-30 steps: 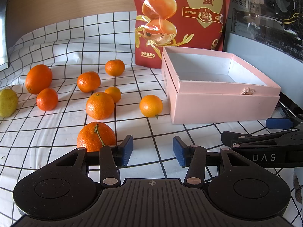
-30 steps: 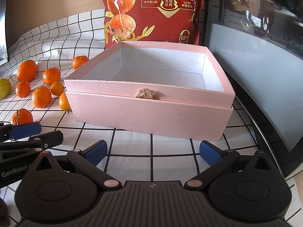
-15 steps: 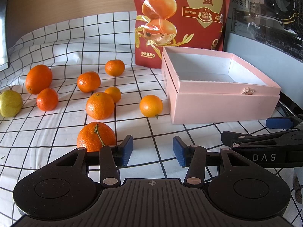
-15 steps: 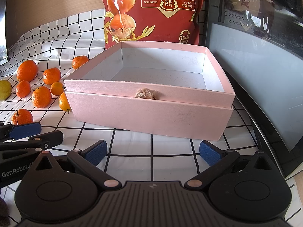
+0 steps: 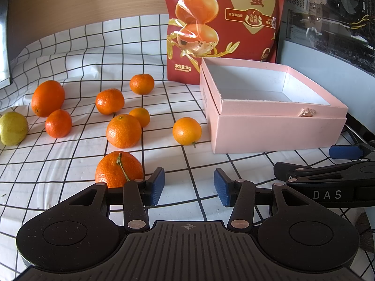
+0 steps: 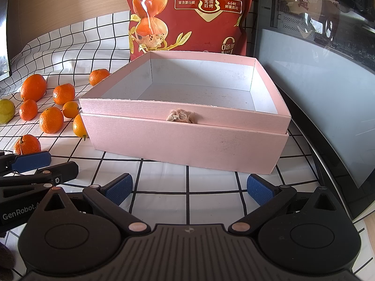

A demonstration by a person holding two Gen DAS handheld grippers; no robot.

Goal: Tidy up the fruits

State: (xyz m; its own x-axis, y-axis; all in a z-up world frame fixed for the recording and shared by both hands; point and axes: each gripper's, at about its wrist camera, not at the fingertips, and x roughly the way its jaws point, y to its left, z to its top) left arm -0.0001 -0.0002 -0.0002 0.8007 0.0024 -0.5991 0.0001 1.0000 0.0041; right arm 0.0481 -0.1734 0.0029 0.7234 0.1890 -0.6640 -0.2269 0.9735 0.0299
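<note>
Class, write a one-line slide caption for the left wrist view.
Open left tool hovers over the checked cloth, eight oranges and one yellow-green fruit scattered beside an empty pink box.

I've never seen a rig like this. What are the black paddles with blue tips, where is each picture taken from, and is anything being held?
They are two hand-held grippers, each with its own camera looking along its fingers. The left gripper faces eight oranges, the stemmed orange nearest, and a yellow-green fruit. The right gripper faces an empty pink box before a red snack bag. Everything sits on a checked cloth. Both grippers are open, holding nothing.
</note>
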